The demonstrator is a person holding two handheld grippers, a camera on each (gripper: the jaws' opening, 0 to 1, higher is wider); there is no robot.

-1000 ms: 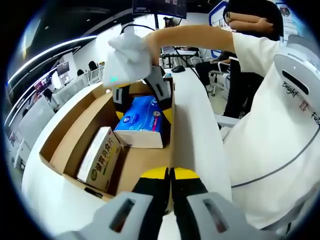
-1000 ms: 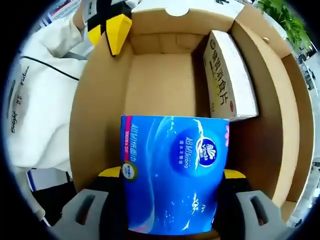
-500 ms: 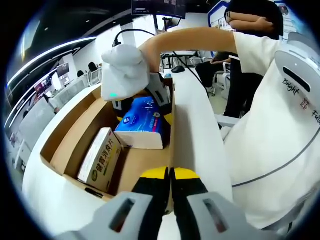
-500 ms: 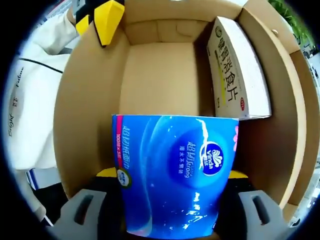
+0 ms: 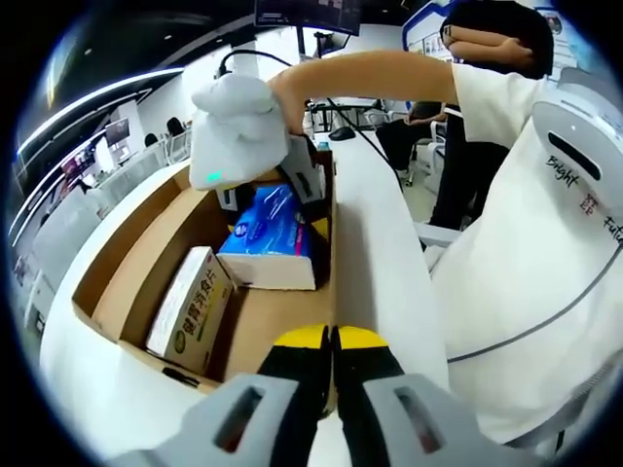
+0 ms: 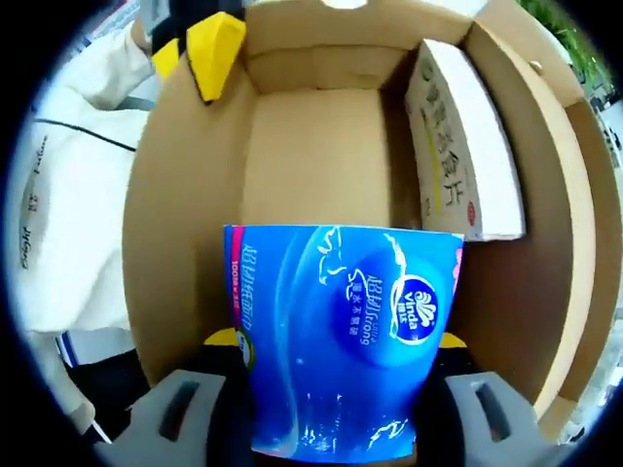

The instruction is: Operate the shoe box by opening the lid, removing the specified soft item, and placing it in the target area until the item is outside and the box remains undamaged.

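1. The blue tissue pack (image 6: 346,336) fills the lower centre of the right gripper view, clamped between the right gripper's (image 6: 336,389) two jaws, whose yellow pads peek out at either side of it. In the left gripper view the same pack (image 5: 268,229) sits at centre, inside the far end of the cardboard box (image 5: 127,258).
2. Its face reads "Vinda" in a round badge with Chinese characters beside it; a pink-edged strip of small print runs down its left edge.
3. Bare cardboard floor lies open above the pack in the right gripper view, up to the box's far wall at the top.
4. A white carton (image 6: 462,146) with large Chinese lettering stands against the box's wall at upper right; in the left gripper view it (image 5: 190,311) lies at lower left.
5. The left gripper (image 5: 329,341) has its yellow-tipped jaws pressed together on the box's near rim at bottom centre.
6. A white tabletop (image 5: 375,243) borders the box to the right.
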